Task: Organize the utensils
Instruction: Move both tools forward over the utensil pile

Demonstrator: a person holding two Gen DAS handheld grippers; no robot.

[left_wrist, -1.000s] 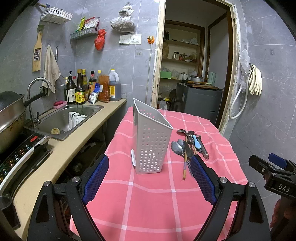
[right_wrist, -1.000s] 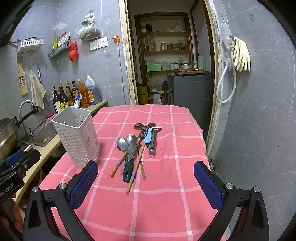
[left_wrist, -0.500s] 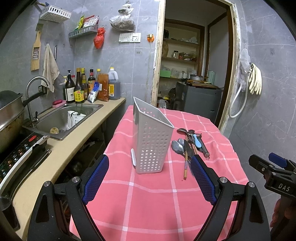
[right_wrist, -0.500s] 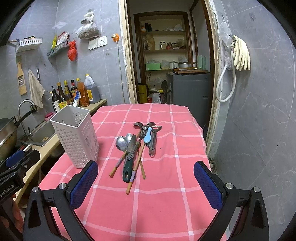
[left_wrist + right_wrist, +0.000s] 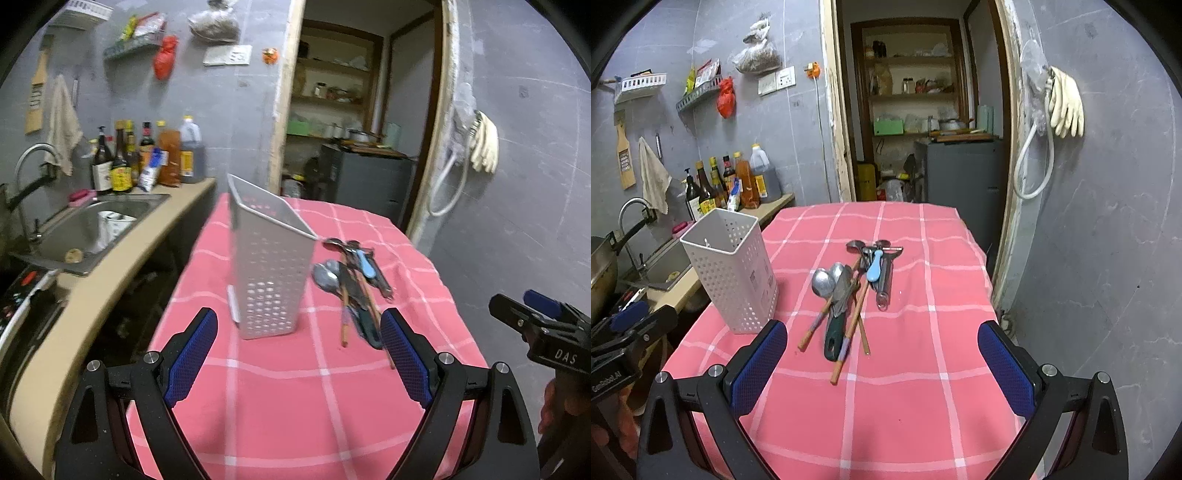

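Landmark: white perforated utensil caddy, upright on the pink checked tablecloth, empty as far as the right wrist view showed.

Left gripper: jaws spread wide, nothing between them, hovering above the cloth on the near side of the caddy. Right gripper: jaws likewise wide apart and empty, near side of the utensil pile, which lay just right of the caddy, apart from it.

Pile, from the caddy outward: two steel spoons with wooden handles, a knife with a dark green handle, chopsticks, a light blue-handled piece, a peeler.

Handling judgement: all pieces light and rigid. Steel bowls and blade likely slick; wooden and plastic handles should grip better. Items overlapped, so lifting one may drag its neighbours. The handle ends pointing toward the grippers looked the best hold. Caddy light, probably easy to tip if knocked.

View differences: the left wrist view was blurred and saw the caddy side-on, with the sink left of it. The right wrist view looked into the caddy's open top and separated the pile clearly.
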